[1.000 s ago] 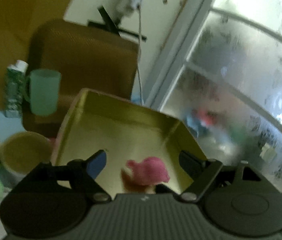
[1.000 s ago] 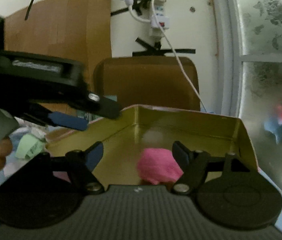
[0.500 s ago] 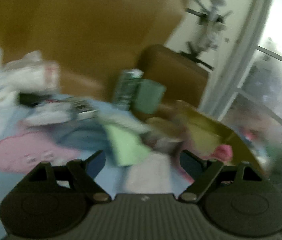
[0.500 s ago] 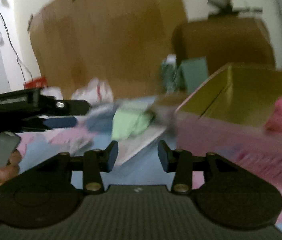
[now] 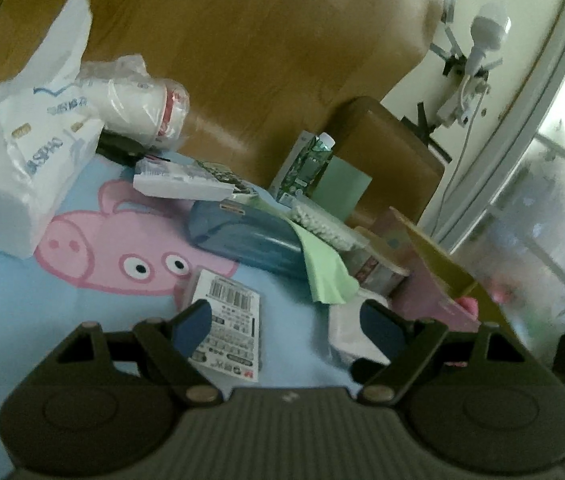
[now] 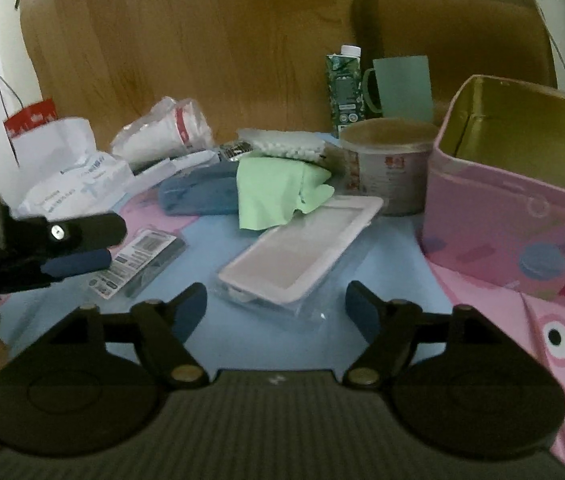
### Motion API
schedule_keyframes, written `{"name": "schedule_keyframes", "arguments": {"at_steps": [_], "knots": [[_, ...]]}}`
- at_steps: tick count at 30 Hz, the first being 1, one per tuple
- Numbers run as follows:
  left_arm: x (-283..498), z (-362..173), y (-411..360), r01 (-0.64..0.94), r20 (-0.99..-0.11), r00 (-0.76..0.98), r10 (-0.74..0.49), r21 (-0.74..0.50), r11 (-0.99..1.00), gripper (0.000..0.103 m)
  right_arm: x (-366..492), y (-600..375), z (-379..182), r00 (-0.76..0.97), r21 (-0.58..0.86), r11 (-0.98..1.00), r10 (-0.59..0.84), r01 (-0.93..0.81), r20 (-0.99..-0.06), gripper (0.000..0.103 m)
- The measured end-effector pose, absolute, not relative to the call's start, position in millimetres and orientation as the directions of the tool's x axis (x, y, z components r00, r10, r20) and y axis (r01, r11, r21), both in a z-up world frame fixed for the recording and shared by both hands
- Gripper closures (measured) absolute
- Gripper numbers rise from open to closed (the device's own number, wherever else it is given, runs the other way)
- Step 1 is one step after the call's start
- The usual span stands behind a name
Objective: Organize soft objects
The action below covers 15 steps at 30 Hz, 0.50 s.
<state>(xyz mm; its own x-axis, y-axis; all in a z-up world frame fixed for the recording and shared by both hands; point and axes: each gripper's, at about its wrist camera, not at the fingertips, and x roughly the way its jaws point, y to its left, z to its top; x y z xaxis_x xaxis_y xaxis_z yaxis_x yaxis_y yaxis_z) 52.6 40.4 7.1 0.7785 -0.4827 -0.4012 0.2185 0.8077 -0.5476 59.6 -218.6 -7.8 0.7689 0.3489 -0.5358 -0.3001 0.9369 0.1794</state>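
Left of the pink tin [image 6: 514, 216], both grippers have swung away from its inside, where a pink soft thing [image 5: 468, 305] lies. Right gripper [image 6: 276, 308], just reopened, and left gripper [image 5: 286, 326] stand wide and empty, near the green cloth [image 6: 278, 190], likely next.

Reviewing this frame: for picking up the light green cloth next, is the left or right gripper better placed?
Probably right. The right gripper is open, empty, and faces the green cloth almost straight ahead, past the pink packaged case. The left gripper, also open, hangs over the barcoded packet.
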Motion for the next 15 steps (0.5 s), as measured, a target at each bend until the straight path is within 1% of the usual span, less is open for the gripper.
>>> {"name": "schedule_keyframes", "arguments": {"at_steps": [3,7,8,11,15], "knots": [[52.3,5.5,44.3,0.220,-0.391,0.775,-0.496,-0.569,0.792,0.019,58.8,-207.0,-8.4,0.775,0.135,0.943,0.328,-0.305,-0.540,0.022],[51.7,6.6,40.9,0.233,-0.394,0.773,-0.497,-0.552,0.801,0.019,63.5,-200.8,-8.5,0.777,0.091,0.947,0.305,-0.308,-0.551,0.015],[50.5,7.1,38.8,0.235,-0.396,0.775,-0.492,-0.542,0.807,0.017,64.8,-201.3,-8.4,0.776,0.090,0.948,0.302,-0.305,-0.554,0.014],[50.0,9.1,37.2,0.243,-0.396,0.783,-0.480,-0.515,0.822,0.012,66.4,-202.2,-7.8,0.781,0.102,0.954,0.289,-0.280,-0.554,0.011],[51.0,11.0,37.3,0.261,-0.392,0.785,-0.480,-0.494,0.830,0.011,65.7,-210.2,-5.8,0.789,0.168,0.954,0.299,-0.248,-0.536,0.010]]}}
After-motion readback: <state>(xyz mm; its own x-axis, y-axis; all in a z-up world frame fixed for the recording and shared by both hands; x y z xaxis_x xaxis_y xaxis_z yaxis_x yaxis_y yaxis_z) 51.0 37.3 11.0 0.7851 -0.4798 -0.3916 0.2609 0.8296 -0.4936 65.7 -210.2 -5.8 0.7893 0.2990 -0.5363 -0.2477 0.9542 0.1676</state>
